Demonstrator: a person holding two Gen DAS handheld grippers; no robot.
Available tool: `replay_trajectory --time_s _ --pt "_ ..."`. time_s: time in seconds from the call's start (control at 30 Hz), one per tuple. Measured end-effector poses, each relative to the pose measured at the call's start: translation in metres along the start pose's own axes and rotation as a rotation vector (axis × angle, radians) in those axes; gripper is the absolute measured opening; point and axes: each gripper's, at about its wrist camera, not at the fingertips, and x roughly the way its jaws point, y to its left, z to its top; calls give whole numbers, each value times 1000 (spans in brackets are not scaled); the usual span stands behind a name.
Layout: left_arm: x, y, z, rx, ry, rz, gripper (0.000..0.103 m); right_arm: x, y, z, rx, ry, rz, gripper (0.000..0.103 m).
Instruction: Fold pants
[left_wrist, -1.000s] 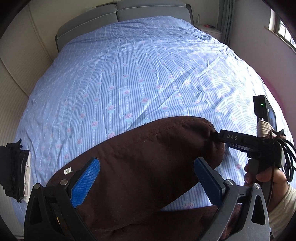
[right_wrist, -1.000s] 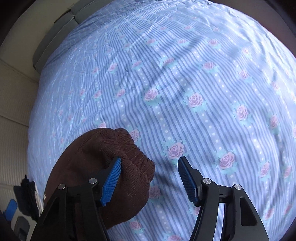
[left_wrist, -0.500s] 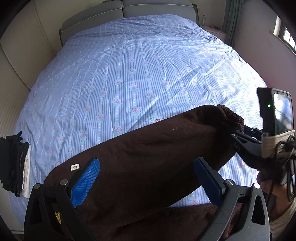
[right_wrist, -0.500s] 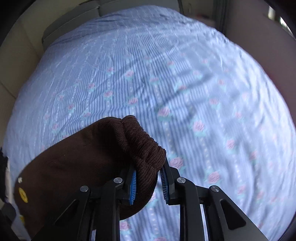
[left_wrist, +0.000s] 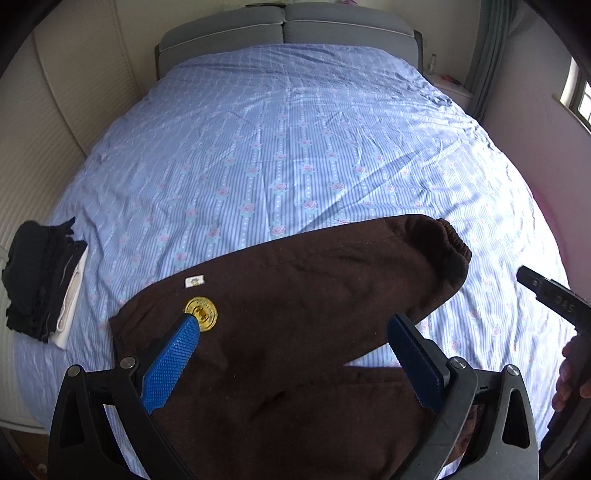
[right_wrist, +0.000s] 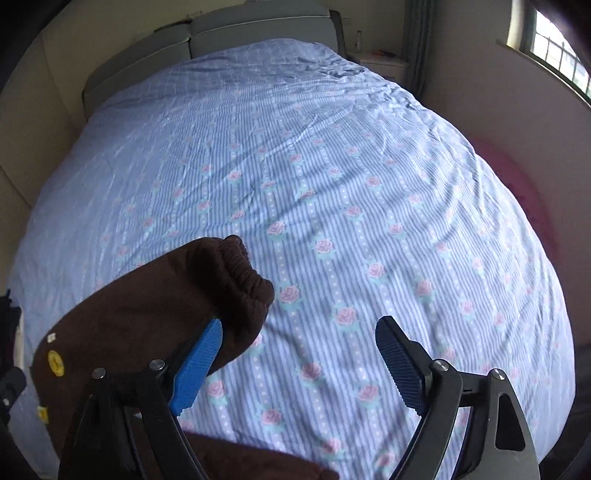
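Note:
Dark brown pants lie on the blue striped bed near its front edge, one leg stretched to the right and ending in an elastic cuff. A gold round sticker and a small white tag sit on the fabric. My left gripper is open and empty above the pants. My right gripper is open and empty, just right of the cuff; its left fingertip overlaps the leg's edge. The right gripper's body shows at the right in the left wrist view.
The bed is covered by a blue floral striped sheet, with a grey headboard at the far end. A stack of folded dark clothes lies at the bed's left edge. A wall and window stand on the right.
My right gripper was shut on the cuff half a second ago; it has let go, opened and drawn back to the right. The leg now lies flat on the bed. Both cameras have risen.

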Motion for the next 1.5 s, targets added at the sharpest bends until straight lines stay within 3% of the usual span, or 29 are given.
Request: replay_trajectory --time_s 0.27,0.4,0.5,0.7,0.9,1.2,1.33,1.4,1.5 --pt "-57 71 -87 -183 28 66 103 -86 1 -80 33 -4 86 86" --pt "-66 109 -133 -239 85 104 103 -99 22 -123 -10 61 136 86" --pt "-62 138 -161 -280 132 91 103 -101 36 -155 -6 120 159 86" --pt "-27 188 -197 -333 244 -7 103 -89 49 -214 130 239 123 86" --pt "20 205 -214 -355 304 -89 103 -60 55 -259 238 299 35 85" --pt "93 202 -223 -535 436 -265 99 -14 46 -262 318 334 -18 84" --pt "113 197 -219 -563 446 -252 96 10 39 -262 345 351 -41 84" --pt "115 193 -215 -567 436 -242 89 23 35 -264 358 365 -36 84" --pt "112 184 -207 -543 443 -253 59 35 32 -259 353 364 -20 83"
